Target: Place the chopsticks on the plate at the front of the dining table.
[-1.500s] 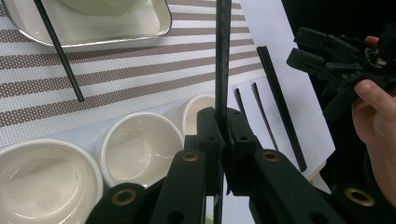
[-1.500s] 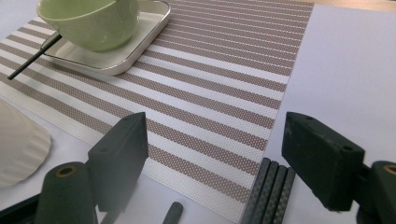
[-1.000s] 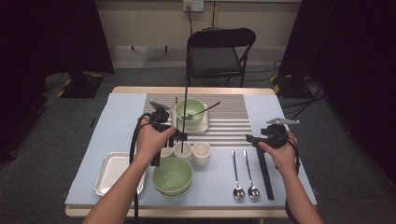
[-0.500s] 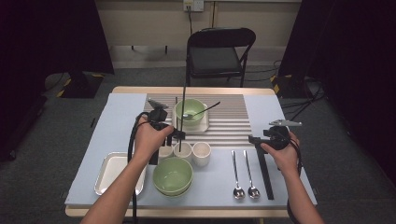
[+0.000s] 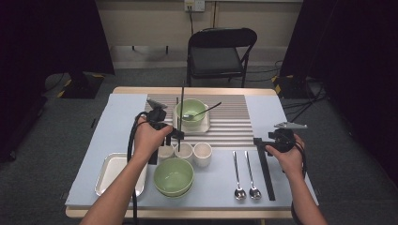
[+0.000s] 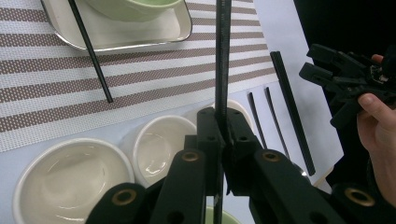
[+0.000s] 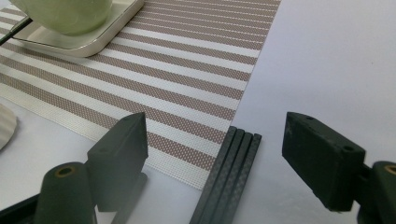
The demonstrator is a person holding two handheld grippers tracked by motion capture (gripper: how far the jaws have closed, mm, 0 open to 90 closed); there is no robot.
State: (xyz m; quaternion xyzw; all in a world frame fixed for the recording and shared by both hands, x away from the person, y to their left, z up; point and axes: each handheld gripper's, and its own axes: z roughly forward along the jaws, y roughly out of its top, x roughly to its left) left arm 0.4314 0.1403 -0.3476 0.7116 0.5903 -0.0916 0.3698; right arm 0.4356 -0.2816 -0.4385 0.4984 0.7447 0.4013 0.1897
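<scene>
Far left on the surface (image 5: 117, 117): empty metal tray (image 5: 117, 173), parked near the front edge, probably as a spare landing spot. Next to it, stacked green bowls (image 5: 173, 177), nested to save room. Just behind those, a row of three small white cups (image 5: 202, 153), grouped close together.

Above the cups: left gripper (image 5: 176, 136), clamped tight on a single black chopstick (image 5: 182, 108). Held upright, tip pointing down just behind the cups, lifted clear of everything. In the left gripper view, same chopstick (image 6: 222, 70) pinched flat in the left gripper (image 6: 223, 128), gripped partway along, so no swing or slip likely.

Centre: striped placemat (image 5: 230, 126) carrying a second tray (image 5: 204, 125) with a green bowl (image 5: 191, 112) and a spoon resting inside. Another loose chopstick (image 6: 91, 51) lying across that tray's rim onto the mat; probably the mate, so likely pairing up there.

Right of centre: two spoons (image 5: 237, 173) laid parallel, bowls toward the person. Beside them, a chopstick bundle (image 5: 265, 171) lying flat, handy as the supply.

Far right: right gripper (image 5: 260, 140) with jaws wide apart, holding nothing, low over the far end of the bundle. In the right gripper view, bundle (image 7: 229, 177) lined up between the right gripper (image 7: 217, 133) jaws, untouched; seemingly staged for the next pick.
</scene>
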